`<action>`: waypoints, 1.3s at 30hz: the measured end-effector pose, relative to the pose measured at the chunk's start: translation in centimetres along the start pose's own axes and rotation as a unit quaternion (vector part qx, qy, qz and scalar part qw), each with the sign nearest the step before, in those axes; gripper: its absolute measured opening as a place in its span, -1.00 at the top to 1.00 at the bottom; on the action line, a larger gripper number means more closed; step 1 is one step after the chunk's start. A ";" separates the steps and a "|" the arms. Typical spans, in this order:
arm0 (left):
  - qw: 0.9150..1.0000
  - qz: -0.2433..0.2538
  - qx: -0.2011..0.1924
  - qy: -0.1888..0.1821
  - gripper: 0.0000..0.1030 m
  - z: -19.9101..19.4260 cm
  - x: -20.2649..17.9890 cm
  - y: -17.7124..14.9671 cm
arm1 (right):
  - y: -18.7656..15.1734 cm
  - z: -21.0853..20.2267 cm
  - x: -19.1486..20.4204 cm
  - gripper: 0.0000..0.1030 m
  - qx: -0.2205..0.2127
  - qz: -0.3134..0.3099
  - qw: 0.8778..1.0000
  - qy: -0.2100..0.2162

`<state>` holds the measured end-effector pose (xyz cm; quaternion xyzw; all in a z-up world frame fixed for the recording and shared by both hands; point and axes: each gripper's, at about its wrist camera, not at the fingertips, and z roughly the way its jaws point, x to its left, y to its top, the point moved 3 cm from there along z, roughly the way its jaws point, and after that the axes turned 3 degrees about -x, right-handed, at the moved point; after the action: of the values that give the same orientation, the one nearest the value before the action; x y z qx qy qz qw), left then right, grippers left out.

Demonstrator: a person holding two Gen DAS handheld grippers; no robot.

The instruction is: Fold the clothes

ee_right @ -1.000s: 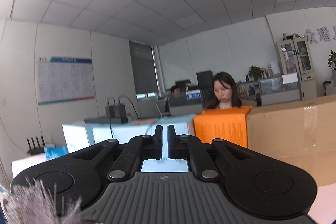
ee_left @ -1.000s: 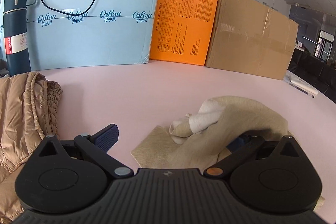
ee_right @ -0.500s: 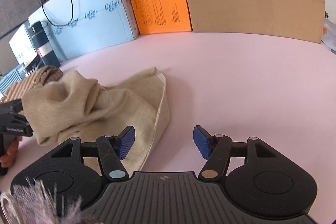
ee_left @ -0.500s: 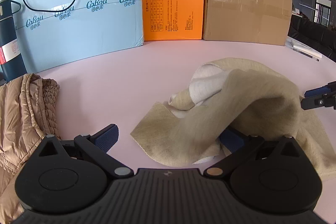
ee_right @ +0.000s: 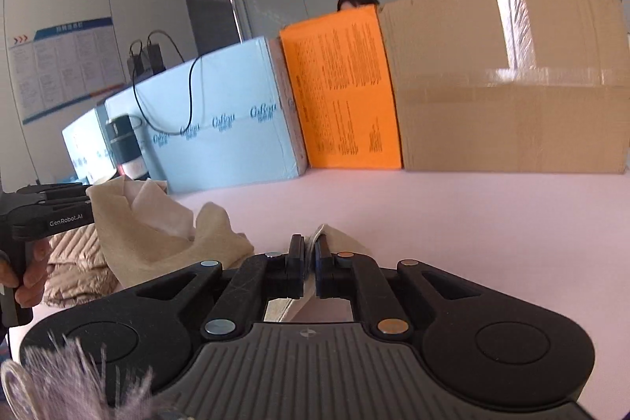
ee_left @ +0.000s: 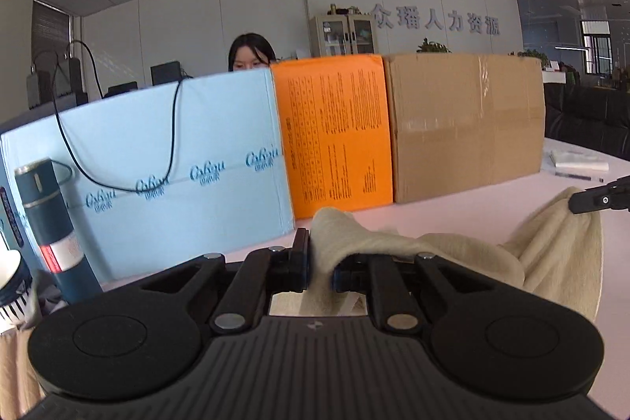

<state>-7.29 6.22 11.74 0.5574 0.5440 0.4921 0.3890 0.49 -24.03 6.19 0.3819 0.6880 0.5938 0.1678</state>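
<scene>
Both grippers have the beige garment [ee_left: 551,254] pinched and raised off the pink table [ee_right: 453,215]: the left gripper [ee_left: 319,264] is clamped on a thick bunch of cloth, the right gripper [ee_right: 310,264] nipped nearly closed on a thin edge. The risk looks to be that thin right-hand edge slipping free if the two pull apart too hard. The slack middle, sagging crumpled beside the tan puffer jacket [ee_right: 75,262], could snag or fold crooked.
</scene>
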 end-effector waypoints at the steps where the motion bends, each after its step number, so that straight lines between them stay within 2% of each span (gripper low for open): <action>1: 1.000 0.000 0.001 0.011 0.82 0.2 0.5 0.8 | 1.1 -0.7 -0.5 0.90 -0.013 0.000 1.000 -0.008; 2: 1.000 -0.001 0.002 0.022 0.78 0.3 1.0 1.7 | 2.1 -1.3 -1.0 0.90 -0.023 0.000 1.000 -0.018; 4: 0.999 0.002 0.014 0.051 0.72 1.1 1.7 2.6 | 1.7 -1.8 -2.0 0.90 -0.017 0.004 0.999 -0.032; 5: 0.997 0.004 0.042 0.067 0.46 2.1 2.0 2.4 | 1.2 -2.1 -2.5 0.90 -0.011 0.006 0.999 -0.039; 6: 0.994 0.004 0.071 0.079 -0.01 3.1 2.3 1.9 | 0.7 -2.3 -2.9 0.90 -0.005 0.008 0.999 -0.046; 8: 0.988 -0.004 0.114 0.104 -0.33 4.5 3.2 0.0 | -0.2 -2.7 -3.9 0.86 0.007 0.012 0.998 -0.060; 12: 0.983 -0.039 0.158 0.090 -0.33 4.4 4.9 -5.2 | -2.1 -3.6 -5.7 0.84 0.031 0.021 0.996 -0.087; 14: 0.981 -0.035 0.171 0.081 -0.33 4.1 5.2 -6.9 | -3.1 -4.1 -6.7 0.81 0.043 0.025 0.994 -0.101; 15: 0.981 -0.029 0.174 0.077 -0.33 3.9 5.3 -7.5 | -3.5 -4.3 -7.1 0.75 0.049 0.027 0.993 -0.107; 16: 0.982 -0.023 0.176 0.072 -0.33 3.7 5.5 -8.2 | -4.0 -4.5 -7.6 0.60 0.055 0.030 0.992 -0.114; 18: 0.982 -0.003 0.175 0.064 -0.49 3.6 5.3 -8.9 | -4.9 -5.0 -8.5 0.32 0.067 0.034 0.989 -0.128; 23: 0.983 0.023 0.167 0.068 -0.58 4.2 4.8 -9.4 | -6.8 -3.6 -3.5 0.26 0.097 -0.068 0.991 -0.070; 28: 0.981 0.031 0.178 0.068 -0.61 5.3 4.1 -9.7 | -8.1 -1.4 0.7 0.21 0.119 -0.167 0.978 -0.028; 32: 0.980 0.037 0.183 0.067 -0.63 5.8 3.6 -10.3 | -9.0 0.8 1.5 0.21 0.143 -0.192 0.971 -0.024; 34: 0.980 0.034 0.185 0.066 -0.64 6.0 3.5 -10.6 | -9.3 2.2 1.1 0.26 0.158 -0.189 0.969 -0.034; 35: 0.980 0.031 0.185 0.066 -0.64 6.0 3.5 -10.6 | -9.3 2.6 0.6 0.40 0.159 -0.178 0.971 -0.032; 36: 0.980 0.029 0.184 0.066 -0.65 6.0 3.6 -10.7 | -9.1 2.8 0.4 0.93 0.157 -0.169 0.972 -0.035; 39: 0.981 0.021 0.182 0.065 -0.66 5.9 3.7 -10.8 | -8.1 2.9 0.7 0.93 0.141 -0.147 0.979 -0.027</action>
<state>-4.24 11.64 0.52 0.5974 0.6367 0.4276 0.2343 -0.63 -21.55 -2.04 0.3125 0.8085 0.4495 0.2162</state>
